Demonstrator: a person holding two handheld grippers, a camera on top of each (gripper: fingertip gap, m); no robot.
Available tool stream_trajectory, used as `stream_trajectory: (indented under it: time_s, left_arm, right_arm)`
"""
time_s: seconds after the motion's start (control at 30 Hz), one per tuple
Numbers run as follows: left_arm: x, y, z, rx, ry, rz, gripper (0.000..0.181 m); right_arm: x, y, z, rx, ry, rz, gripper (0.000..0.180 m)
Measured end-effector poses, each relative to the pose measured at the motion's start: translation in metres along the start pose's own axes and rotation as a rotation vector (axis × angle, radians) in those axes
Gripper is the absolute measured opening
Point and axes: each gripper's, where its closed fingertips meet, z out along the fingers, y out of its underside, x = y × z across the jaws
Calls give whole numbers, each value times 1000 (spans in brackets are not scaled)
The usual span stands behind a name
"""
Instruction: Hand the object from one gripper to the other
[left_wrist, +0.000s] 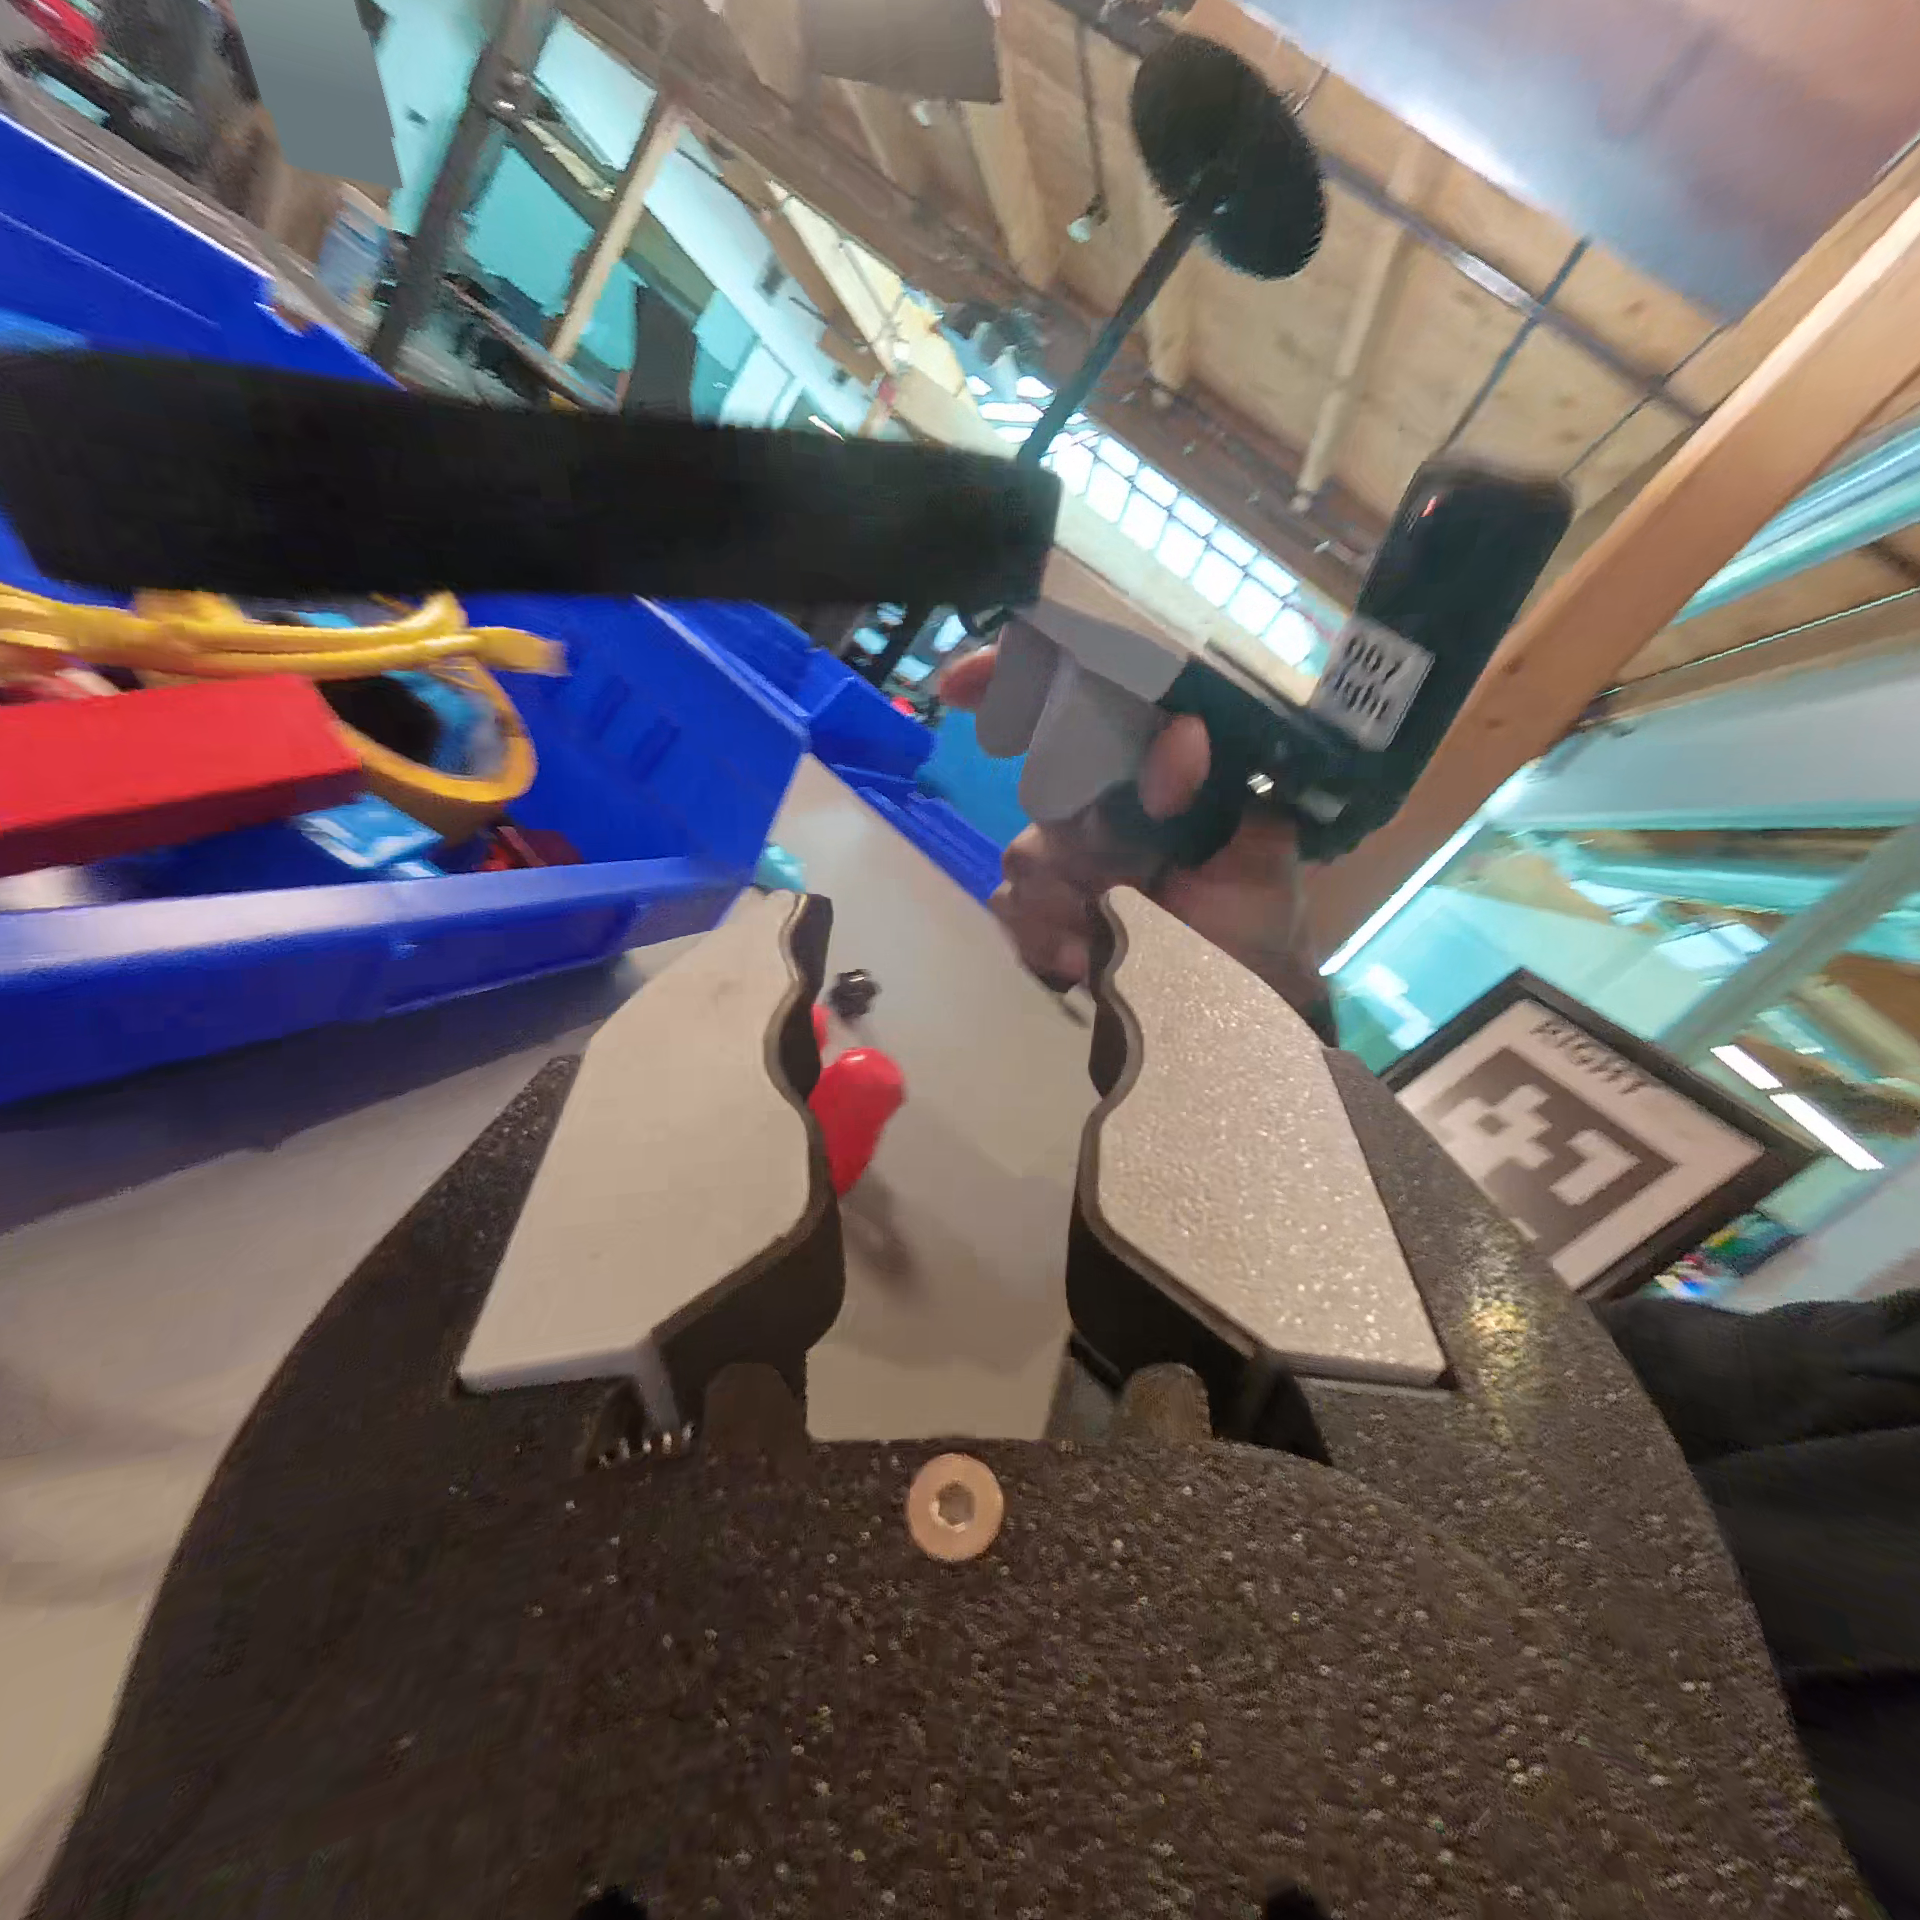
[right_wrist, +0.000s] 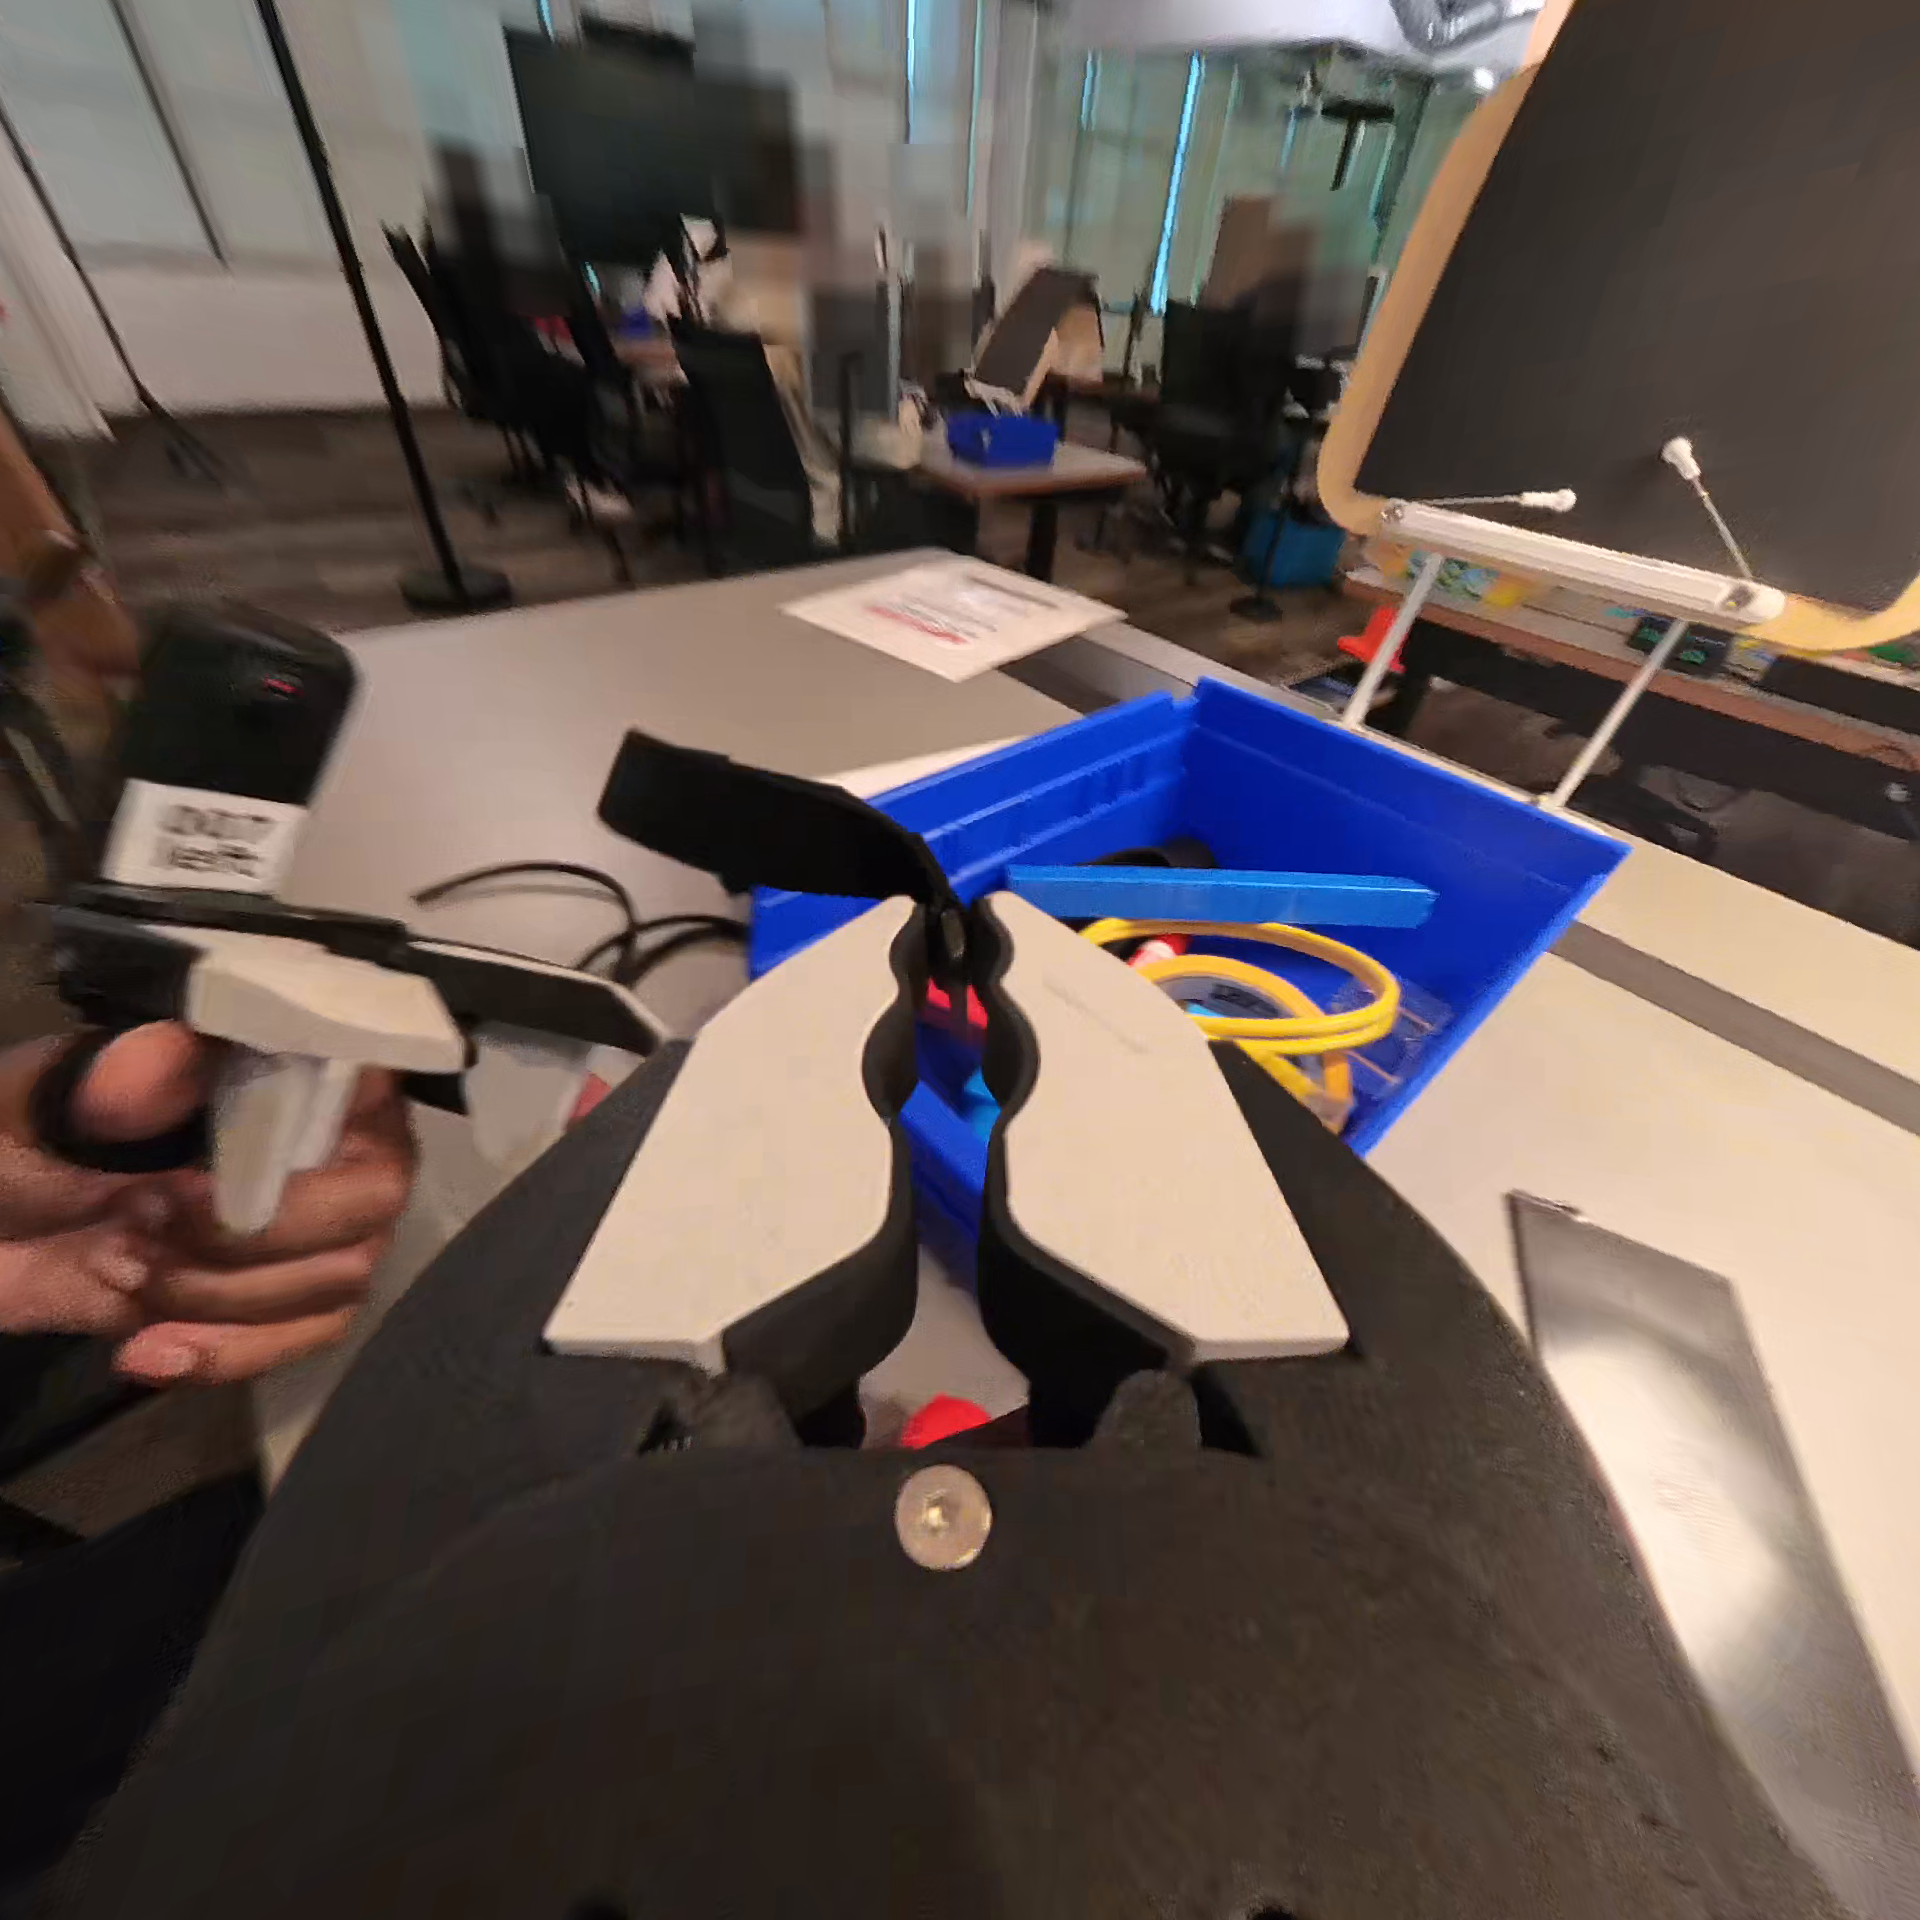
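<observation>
In the right wrist view my right gripper (right_wrist: 951, 925) is shut on one end of a black strap (right_wrist: 748, 810). The strap sticks up and to the left, above the near corner of a blue bin (right_wrist: 1351, 790). My left gripper (left_wrist: 961, 925) is open and empty, low over the grey table. It also shows at the left of the right wrist view (right_wrist: 613, 1023), held in a hand and pointing toward the strap, with a gap between them. In the left wrist view the right gripper's dark body (left_wrist: 520, 499) crosses the upper left. The strap cannot be made out there.
The blue bin (left_wrist: 312, 935) holds a yellow cable (right_wrist: 1299, 997), a blue stick (right_wrist: 1216, 894), a red block (left_wrist: 156, 758) and a tape roll. A small red object (left_wrist: 852, 1101) lies on the table ahead of the left fingers. Black cables (right_wrist: 582, 914), a paper sheet (right_wrist: 956, 613) and a dark flat panel (right_wrist: 1662, 1403) lie on the table. There is about 10 cm between the tips of the two grippers.
</observation>
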Motion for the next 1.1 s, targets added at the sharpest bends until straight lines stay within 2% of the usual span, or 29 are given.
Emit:
stream_trajectory:
  time_s: [0.13,0.3,0.33,0.37,0.47,0.5,0.57,0.67,0.87,0.97,1.1]
  left_arm:
    - [32,-10,12,81,112,-68,61]
    - [56,-29,14,188,110,-60,65]
    - [60,-32,13,210,119,-71,61]
    - [63,-36,11,239,124,-76,48]
    - [76,-48,0,322,167,-16,2]
    - [79,-47,1,307,151,23,0]
    - [81,-42,5,246,82,174,0]
    - [78,-35,8,164,-90,498,0]
    - [65,-25,4,33,-389,1248,1]
    - [60,-19,3,-3,-431,1466,1]
    - [60,-17,-2,32,-469,1686,1]
  right_arm:
    - [-31,-1,-28,133,-82,89,6]
    - [-69,13,-45,209,-227,98,7]
    - [-72,18,-46,212,-235,95,7]
    - [-74,23,-46,215,-241,102,7]
    - [-77,37,-42,173,-269,120,7]
    - [-78,41,-40,154,-280,121,8]
    - [-77,50,-34,87,-268,114,18]
    - [-71,56,-32,20,-230,73,33]
    - [-76,31,-47,39,-244,49,37]
    - [-95,10,-56,92,-303,19,40]
    - [-119,8,-61,43,-409,67,38]
